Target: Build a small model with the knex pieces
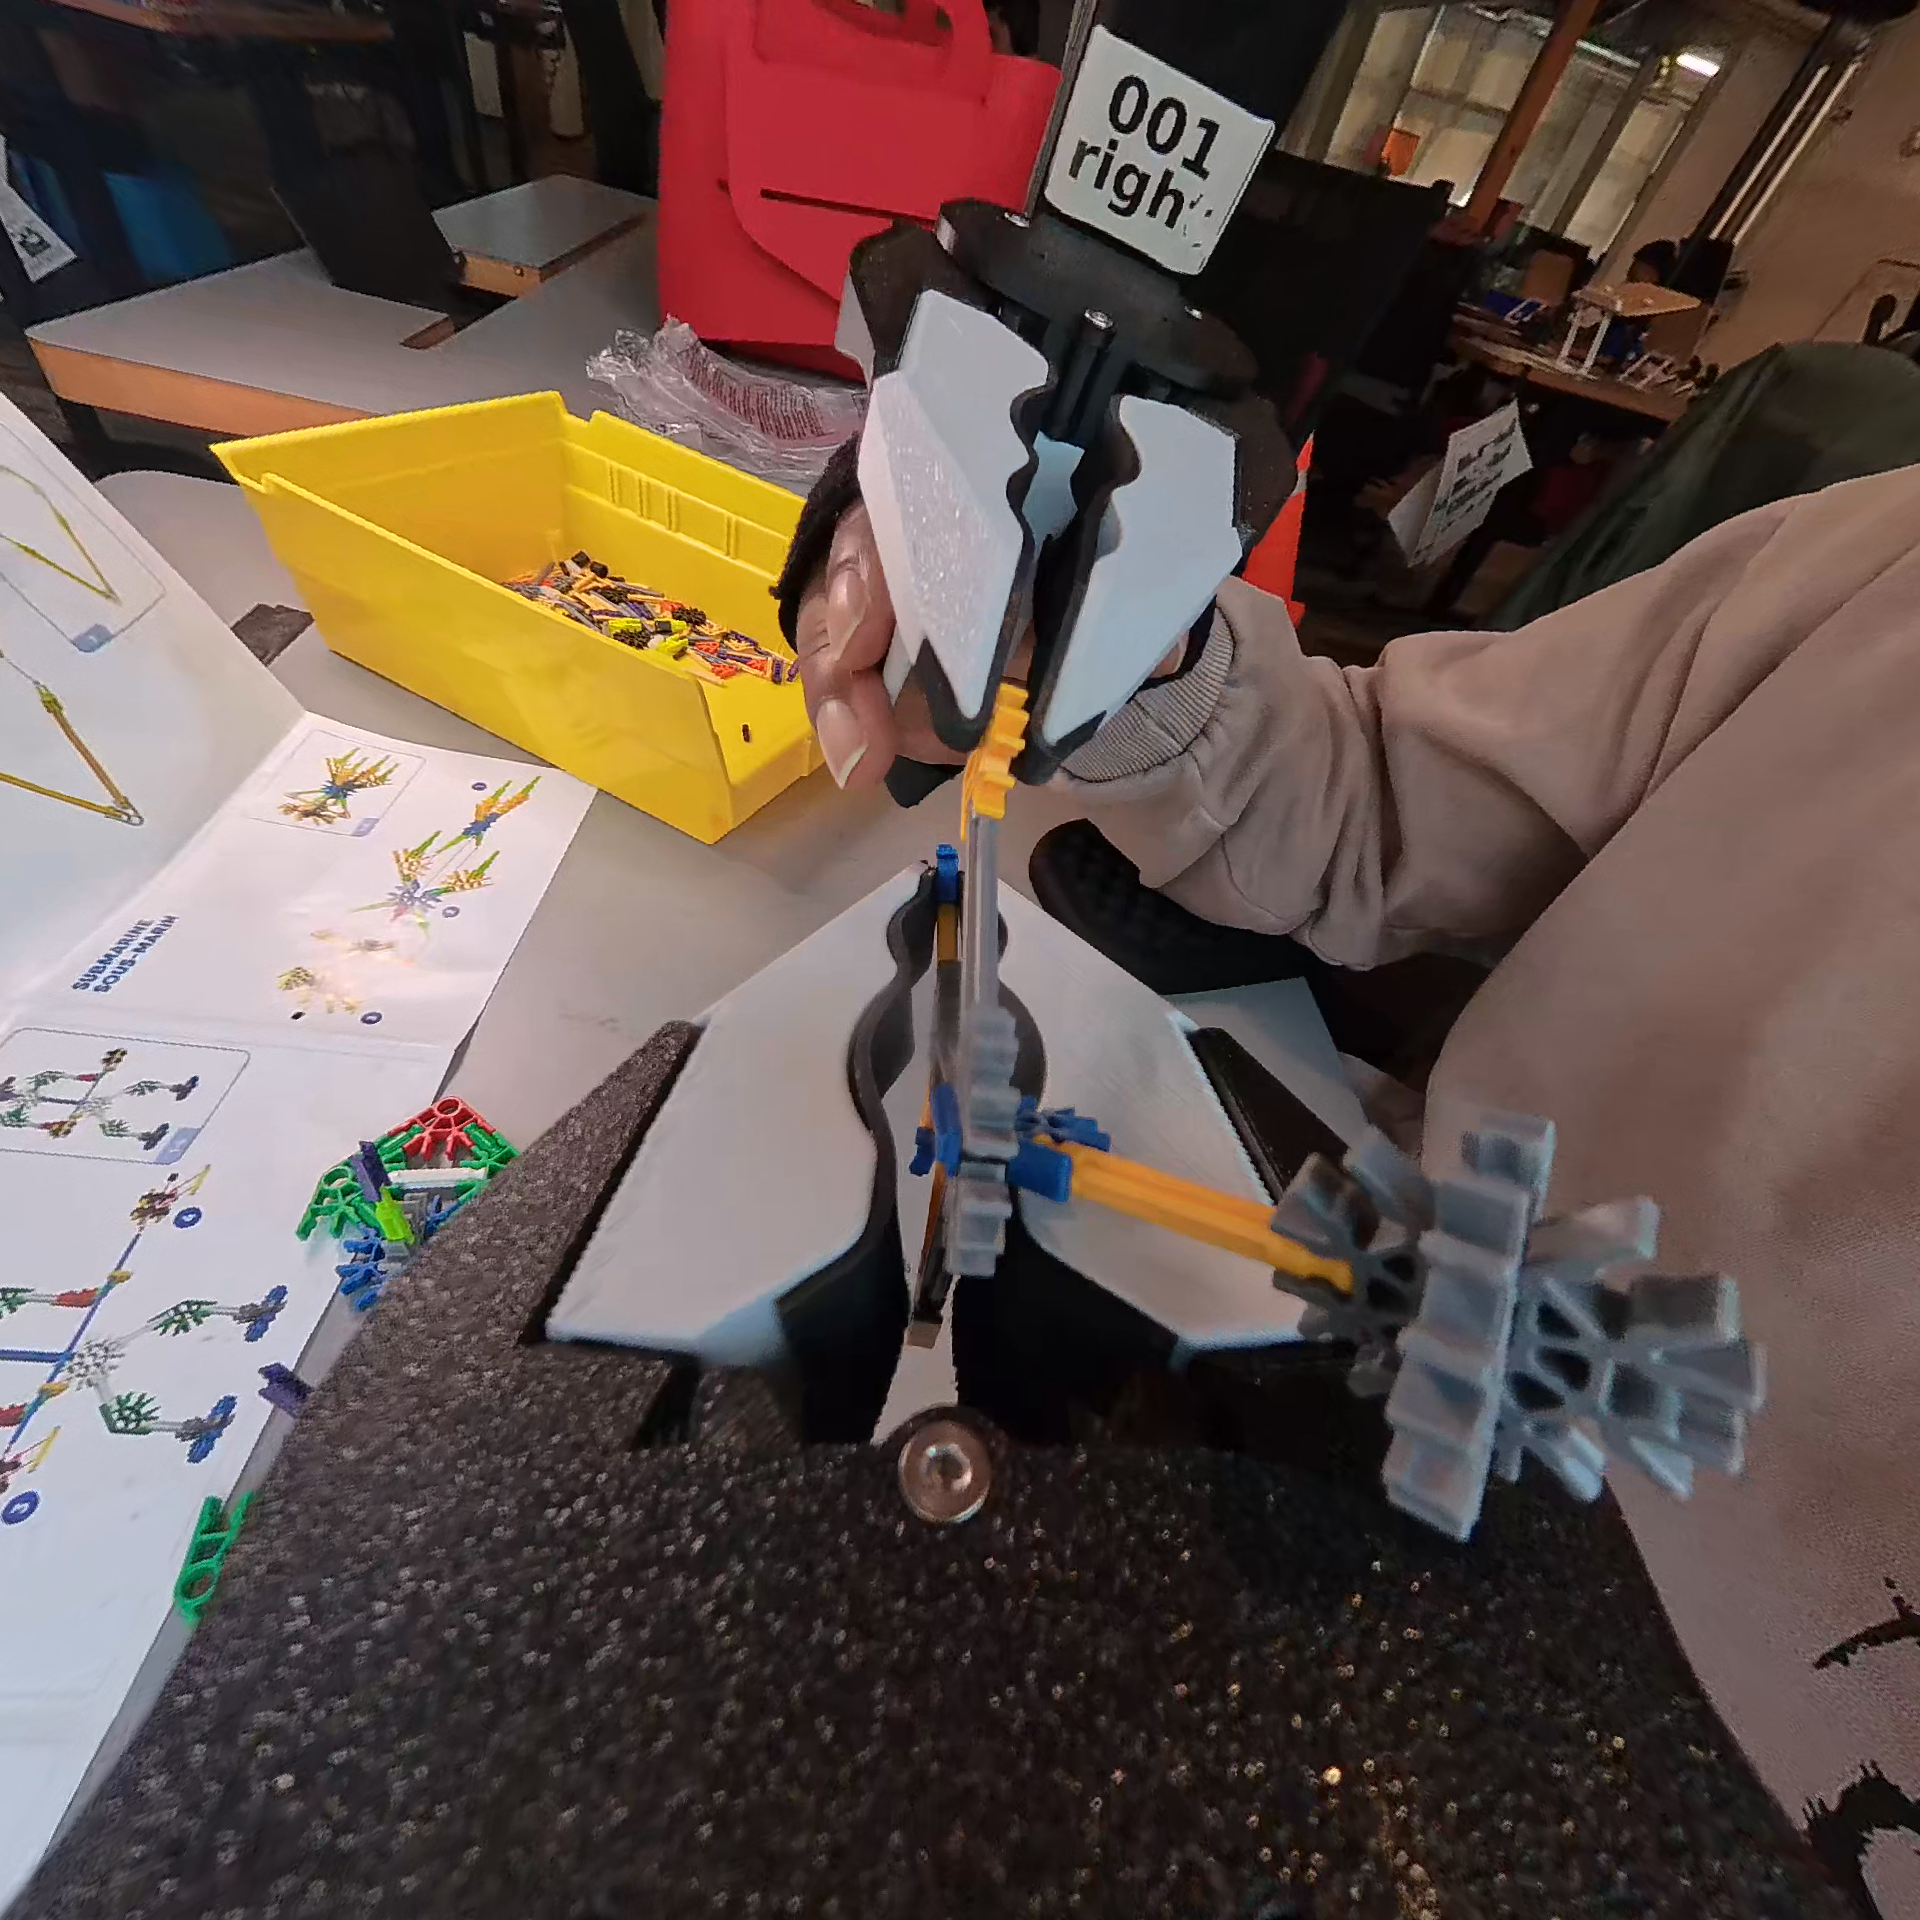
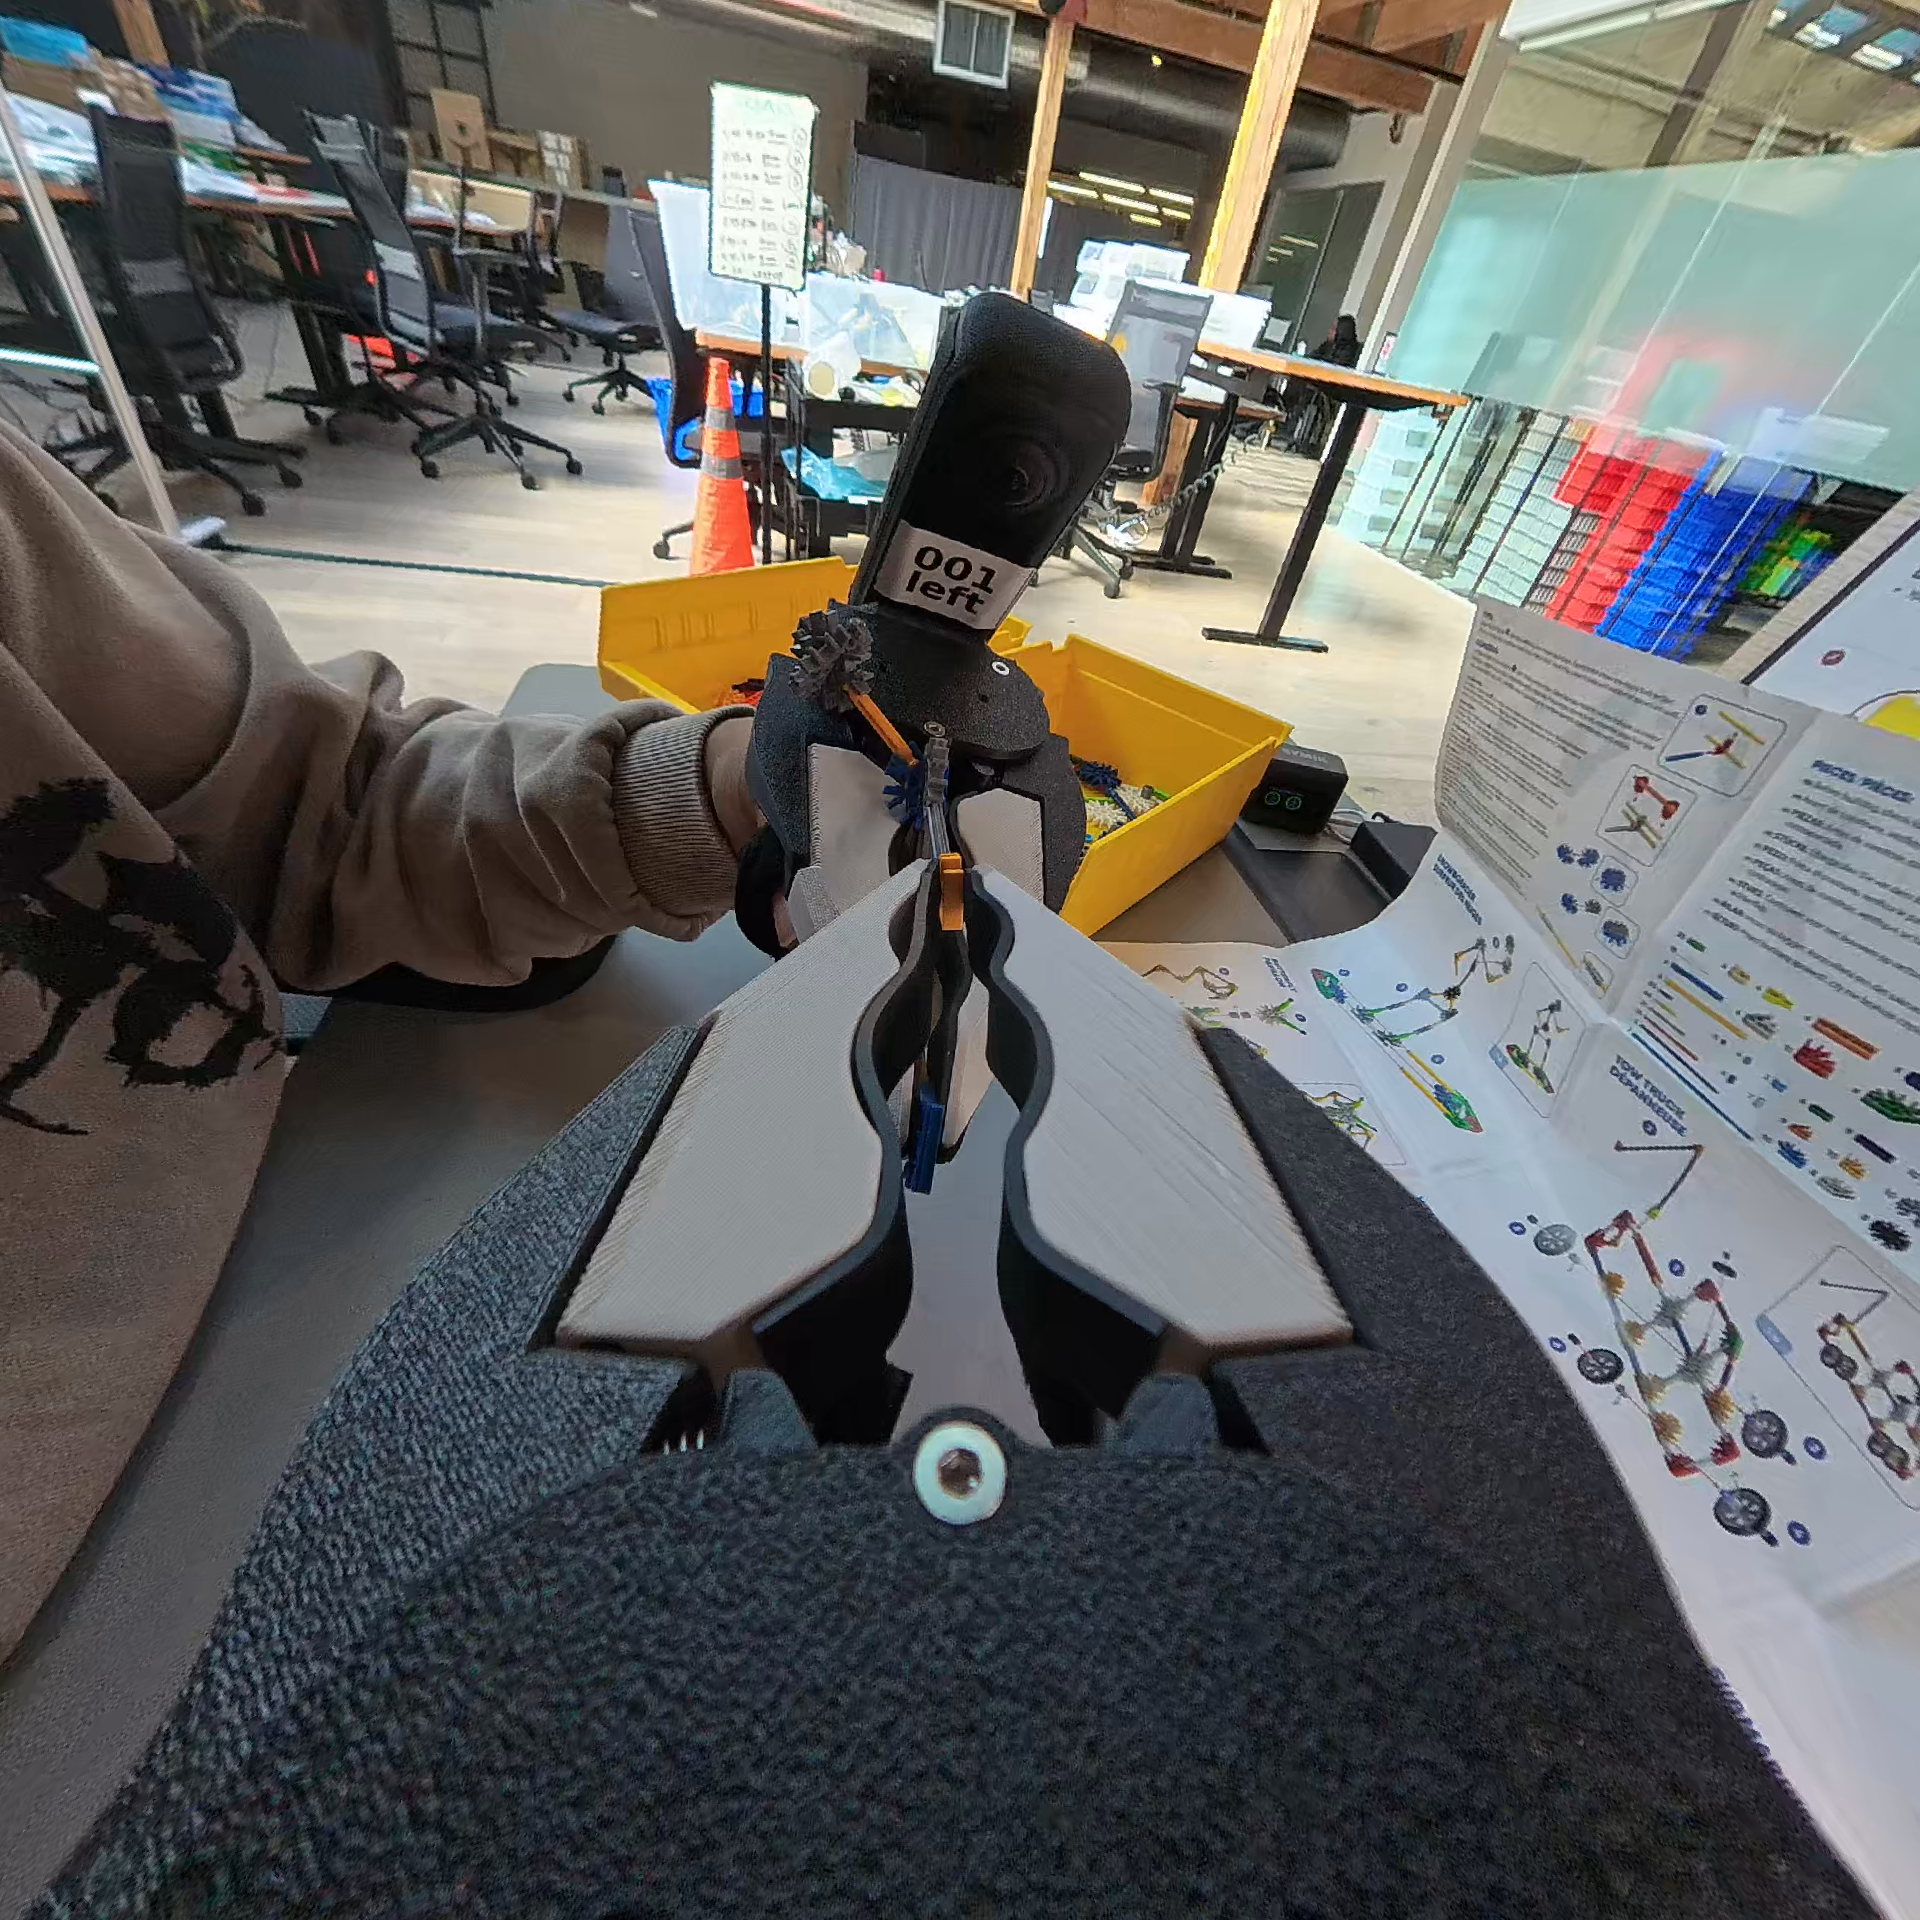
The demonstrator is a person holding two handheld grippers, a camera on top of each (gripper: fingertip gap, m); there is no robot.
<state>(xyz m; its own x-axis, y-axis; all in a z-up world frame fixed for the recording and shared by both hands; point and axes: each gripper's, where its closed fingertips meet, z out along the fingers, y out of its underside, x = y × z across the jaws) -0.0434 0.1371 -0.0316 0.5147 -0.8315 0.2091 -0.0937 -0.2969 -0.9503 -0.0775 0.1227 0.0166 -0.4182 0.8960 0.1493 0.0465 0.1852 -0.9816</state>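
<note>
My left gripper is shut on a small construction-toy assembly of a grey toothed connector and blue connectors. A yellow rod sticks out of it to the right and ends in grey snowflake connectors. A clear rod runs from the assembly up to a yellow connector. My right gripper faces the left one and is shut on that connector. In the right wrist view my right gripper pinches the yellow-orange connector at its tips, tip to tip with the left gripper.
A yellow bin of small pieces stands behind; it also shows in the right wrist view. Instruction sheets cover the table's left side. A pile of green, red and blue pieces lies there. A red case stands behind the bin. Tip to tip, the grippers are about 5 cm apart.
</note>
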